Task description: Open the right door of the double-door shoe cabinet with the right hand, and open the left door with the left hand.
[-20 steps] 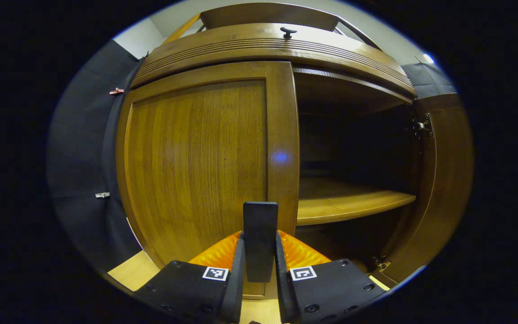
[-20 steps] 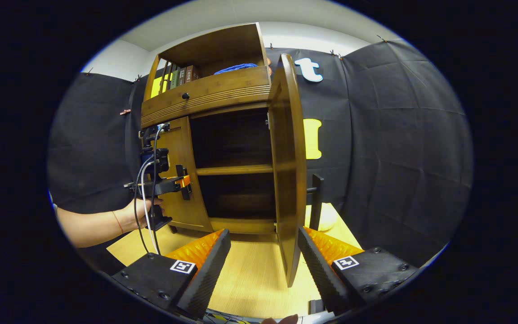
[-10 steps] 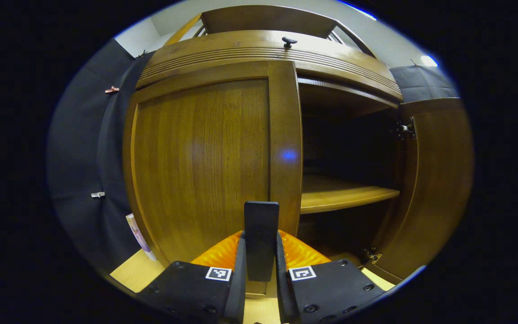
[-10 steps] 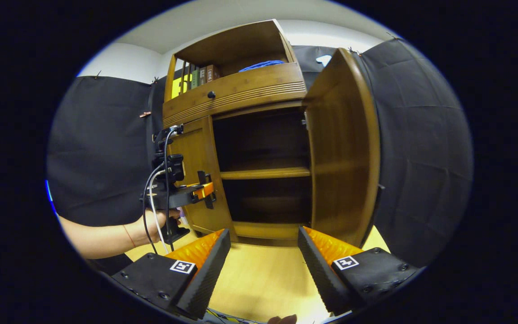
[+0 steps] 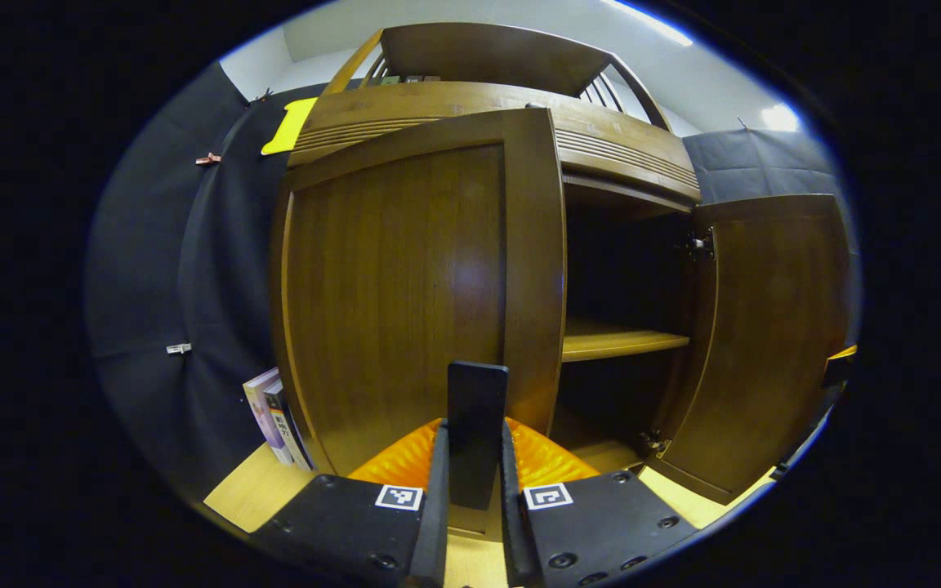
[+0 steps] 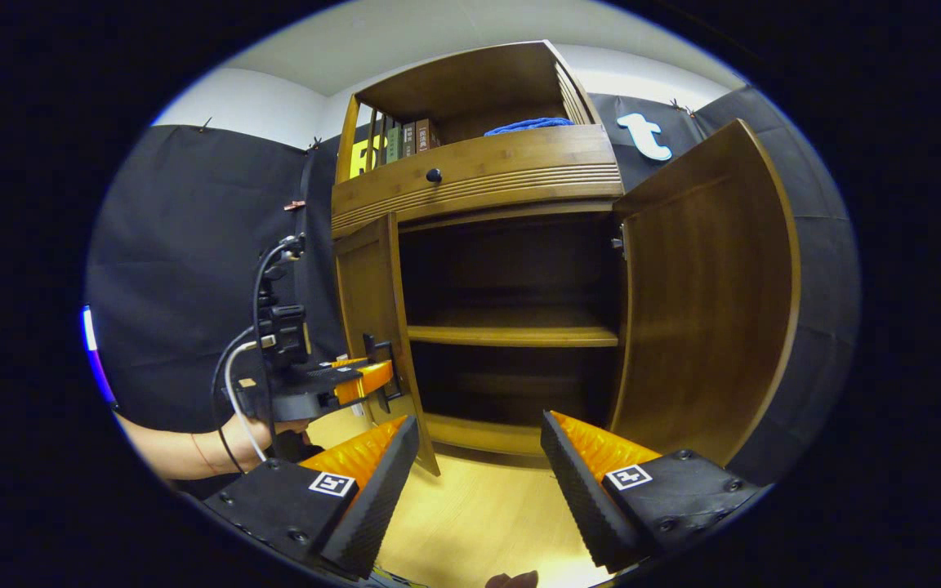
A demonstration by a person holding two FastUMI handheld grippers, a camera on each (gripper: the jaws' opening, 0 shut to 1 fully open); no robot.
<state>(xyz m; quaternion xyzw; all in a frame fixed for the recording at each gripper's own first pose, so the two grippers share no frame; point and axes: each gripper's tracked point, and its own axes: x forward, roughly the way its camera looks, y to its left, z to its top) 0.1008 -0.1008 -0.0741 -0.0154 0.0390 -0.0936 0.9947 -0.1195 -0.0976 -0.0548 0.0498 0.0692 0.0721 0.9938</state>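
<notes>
The wooden shoe cabinet stands in front of me. Its left door hangs partly open. My left gripper is shut on that door's dark upright handle. In the right gripper view the left door stands out from the cabinet front, and a hand holds the left gripper at its edge. The right door is swung wide open, also seen as the right door in the left gripper view. My right gripper is open, holds nothing, and sits back from the cabinet over the floor.
Inside, a wooden shelf crosses the dark interior. A drawer with a dark knob sits above the doors, with books and a blue cloth on top. More books lean left of the cabinet. Light wooden floor lies below.
The left door has swung outward with my left gripper on its handle. The right door has gone from half open to wide open, and my open right gripper no longer straddles its edge.
</notes>
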